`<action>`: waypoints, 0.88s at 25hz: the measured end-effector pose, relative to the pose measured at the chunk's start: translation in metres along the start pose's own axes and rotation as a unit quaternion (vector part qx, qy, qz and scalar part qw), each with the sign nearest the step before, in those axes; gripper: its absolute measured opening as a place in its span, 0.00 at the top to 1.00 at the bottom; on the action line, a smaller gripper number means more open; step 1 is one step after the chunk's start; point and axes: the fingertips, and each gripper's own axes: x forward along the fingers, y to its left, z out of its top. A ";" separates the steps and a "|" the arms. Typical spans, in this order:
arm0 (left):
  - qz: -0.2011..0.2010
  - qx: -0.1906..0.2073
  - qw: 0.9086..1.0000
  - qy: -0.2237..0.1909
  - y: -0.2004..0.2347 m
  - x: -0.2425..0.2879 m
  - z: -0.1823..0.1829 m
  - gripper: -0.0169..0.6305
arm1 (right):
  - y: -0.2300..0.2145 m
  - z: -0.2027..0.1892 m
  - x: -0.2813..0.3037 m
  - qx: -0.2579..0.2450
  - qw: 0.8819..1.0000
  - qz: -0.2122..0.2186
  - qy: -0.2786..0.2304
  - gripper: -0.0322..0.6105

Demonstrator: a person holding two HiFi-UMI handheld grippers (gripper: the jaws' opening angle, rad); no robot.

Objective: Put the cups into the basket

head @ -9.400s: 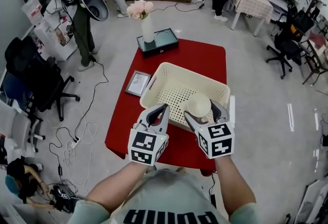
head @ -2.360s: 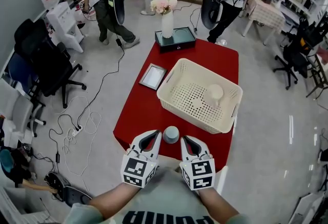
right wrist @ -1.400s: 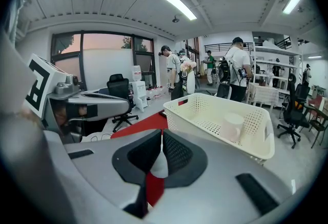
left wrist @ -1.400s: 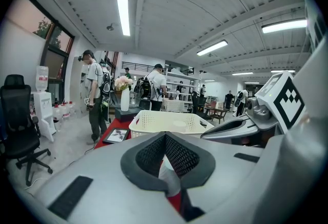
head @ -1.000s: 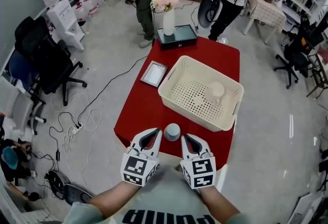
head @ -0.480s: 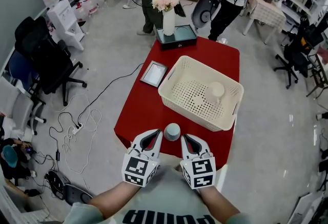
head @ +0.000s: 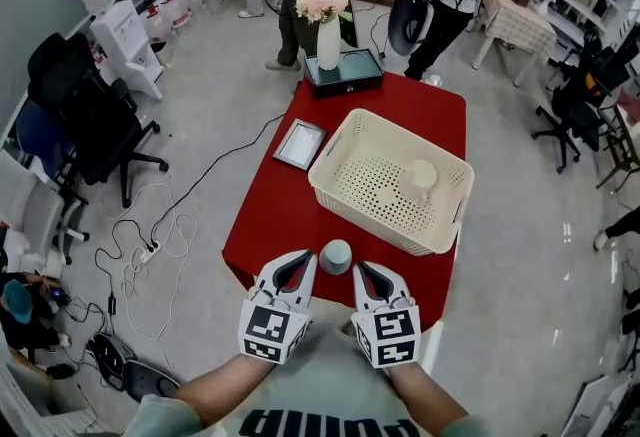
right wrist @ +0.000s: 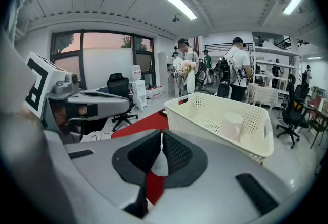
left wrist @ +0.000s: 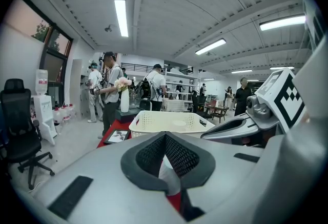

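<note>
Head view: left gripper (head: 303,263) and right gripper (head: 364,271) are held low over the near edge of the red table (head: 278,215), tips angled toward each other. The grey-blue cup (head: 336,256) stands upright on the table in the space between the two pairs of tips, just beside each and gripped by neither. The basket (head: 330,193) lies beyond the tips, to the right, with a white cup (head: 420,177) upright inside it. Left gripper view: left gripper (left wrist: 164,136) jaws are pressed together at the tips, nothing clamped; the basket (left wrist: 154,121) is seen ahead of them. Right gripper view: right gripper (right wrist: 161,133) jaws likewise clenched and empty; basket (right wrist: 205,115) ahead and right of the tips, white cup (right wrist: 233,124) inside.
</note>
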 end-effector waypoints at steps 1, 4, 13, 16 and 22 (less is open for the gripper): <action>0.001 0.001 1.000 -0.001 0.000 0.000 0.000 0.96 | -0.001 0.000 0.000 0.000 1.000 -0.001 -0.001 0.92; 0.007 0.001 1.000 0.000 0.003 0.001 -0.002 0.96 | -0.002 0.001 0.003 0.000 1.000 -0.002 -0.004 0.91; 0.025 0.002 1.000 0.014 0.018 0.000 -0.011 0.96 | 0.012 -0.002 0.021 -0.022 1.000 0.018 0.006 0.78; 0.027 0.007 0.999 0.020 0.023 0.002 -0.016 0.96 | 0.018 -0.008 0.032 -0.030 0.999 0.023 0.016 0.66; 0.030 0.007 0.999 0.028 0.033 0.009 -0.024 0.96 | 0.021 -0.023 0.056 -0.041 0.998 0.027 0.038 0.51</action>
